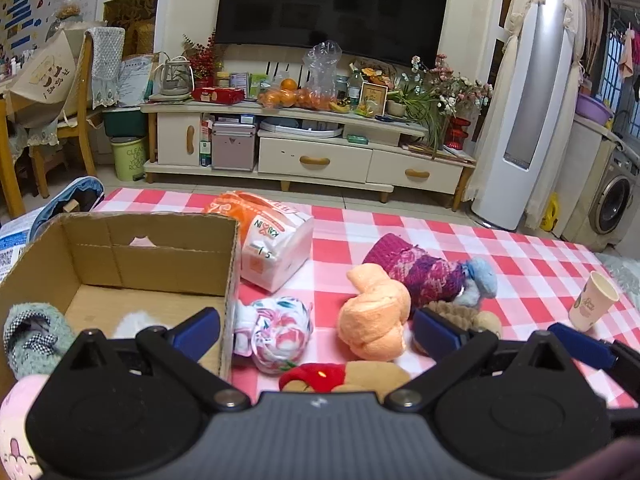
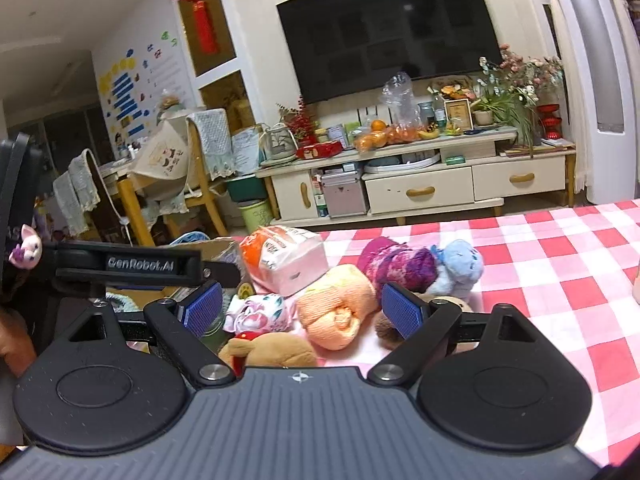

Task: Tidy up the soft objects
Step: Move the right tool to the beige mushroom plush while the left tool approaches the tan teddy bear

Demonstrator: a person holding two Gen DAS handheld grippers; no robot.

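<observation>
Table [image 1: 500, 256] under a red-and-white checked cloth is carrying everything. Open brown cardboard box [image 1: 120, 264] is sitting at its left edge, already holding a grey-green fuzzy slipper [image 1: 36, 336] and something white, too hidden to identify. White-and-orange plastic pack [image 1: 276, 248] is lying just beside the box's right wall.

Soft pile is sitting mid-table: purple knitted hat [image 1: 416, 268] at the back, touching a light-blue plush toy [image 1: 482, 280]; peach knotted towel [image 1: 374, 316] in front of the hat; floral-print cloth bundle [image 1: 280, 332] between towel and box; brown plush bear with a red part [image 1: 344, 376] nearest the camera.

Left hand-held gripper [image 1: 316, 328] is hovering open and empty, one finger over the box, the other beside the towel, bundle and towel lying between them. Right hand-held gripper [image 2: 302, 308] is also open and empty, with towel, bundle and bear lying between its fingers.

Paper cup [image 1: 594, 300] is standing apart at right.
</observation>
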